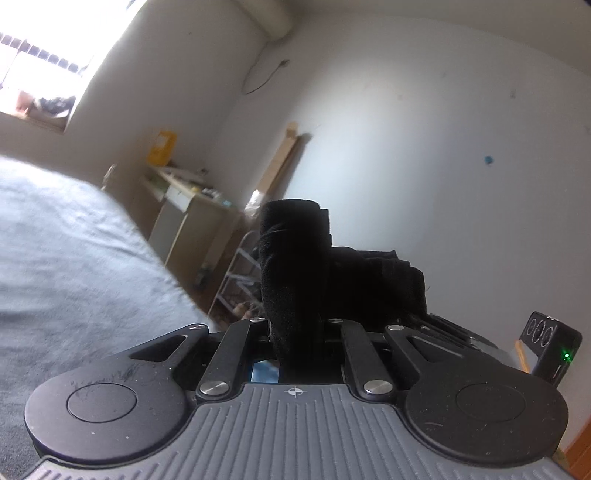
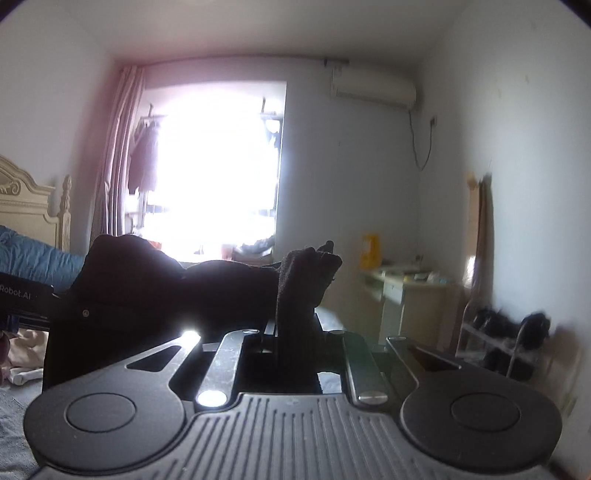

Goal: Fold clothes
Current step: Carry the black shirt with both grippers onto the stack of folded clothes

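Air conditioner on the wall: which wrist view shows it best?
The right wrist view: the whole air conditioner hangs beside the bright window, cable trailing below. The left wrist view shows only a cut-off, blurred end at its top edge.

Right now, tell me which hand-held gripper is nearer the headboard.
Left, probably. The left hand-held gripper sits toward the headboard; the right hand-held gripper, shut on the garment, is farther from it.
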The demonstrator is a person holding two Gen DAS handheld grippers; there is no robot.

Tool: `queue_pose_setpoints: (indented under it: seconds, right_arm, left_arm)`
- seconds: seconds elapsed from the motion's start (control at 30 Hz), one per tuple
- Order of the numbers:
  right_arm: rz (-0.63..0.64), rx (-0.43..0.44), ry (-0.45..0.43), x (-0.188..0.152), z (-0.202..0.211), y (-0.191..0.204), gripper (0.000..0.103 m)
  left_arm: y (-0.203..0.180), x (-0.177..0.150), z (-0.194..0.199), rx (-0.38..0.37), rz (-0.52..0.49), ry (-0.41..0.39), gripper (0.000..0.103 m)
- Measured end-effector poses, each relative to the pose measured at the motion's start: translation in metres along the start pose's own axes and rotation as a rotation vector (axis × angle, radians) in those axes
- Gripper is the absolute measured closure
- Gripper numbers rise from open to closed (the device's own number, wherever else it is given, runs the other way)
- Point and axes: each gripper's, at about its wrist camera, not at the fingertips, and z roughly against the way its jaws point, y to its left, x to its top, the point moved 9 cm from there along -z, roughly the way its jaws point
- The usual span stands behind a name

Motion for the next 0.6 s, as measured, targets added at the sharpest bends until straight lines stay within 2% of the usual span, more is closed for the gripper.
queue_pose_setpoints:
  seconds: [0.27,0.4,0.47,0.5,0.6]
  right_arm:
    - [-0.155,0.056,0.241,-0.06,-0.078,-0.014,0.088]
    - [-0.248,0.049,0.379,-0.088,-0.099,-0.024,0.077]
    - [-0.301,0.021,0.402,-0.093,-0.102,-0.034,0.062]
    - [-0.341,0.019,0.395,-0.093,-0.101,-0.041,0.059]
    - [-0.459,-0.002,0.322,-0.08,-0.085,-0.066,0.053]
  left_arm:
    - [0.05,-0.038,-0.008,0.086,0.086,0.105,0.095]
    - [0.068,-0.052,-0.009,0.124,0.121,0.145,0.088]
    - [0.079,-0.057,-0.005,0.147,0.17,0.164,0.08]
    - [0.084,-0.056,-0.003,0.156,0.198,0.16,0.073]
    - [0.099,-0.045,0.01,0.186,0.263,0.11,0.068]
